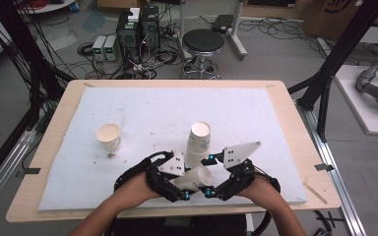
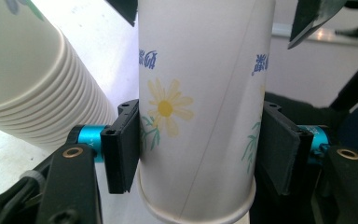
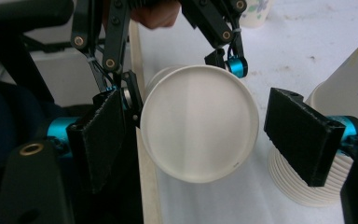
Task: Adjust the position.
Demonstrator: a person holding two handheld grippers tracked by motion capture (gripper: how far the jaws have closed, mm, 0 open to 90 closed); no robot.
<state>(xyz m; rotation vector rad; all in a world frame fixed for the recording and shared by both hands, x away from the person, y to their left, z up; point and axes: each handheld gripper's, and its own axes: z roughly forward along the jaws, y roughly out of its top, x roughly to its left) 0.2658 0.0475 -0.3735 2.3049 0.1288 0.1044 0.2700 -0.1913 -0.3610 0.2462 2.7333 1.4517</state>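
A single cup (image 2: 200,116) has come off the stack (image 1: 197,142) and lies sideways above the table's (image 1: 78,98) near edge, clamped in the left gripper's (image 1: 177,183) jaws. The right gripper (image 3: 196,135) stands wide, jaws clear of its rim. Next, likely, stand it upright near the lone cup (image 1: 109,136).

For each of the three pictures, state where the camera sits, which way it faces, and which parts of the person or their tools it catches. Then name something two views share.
High view: fixed above the person's side, looking forward and down on the table; both forearms, left tool and right tool.
Left gripper view: rides the left tool, looking along its jaws clamped on a flowered paper cup.
Right gripper view: rides the right tool, facing that cup's bottom, jaws apart.
Shared: the cup stack.
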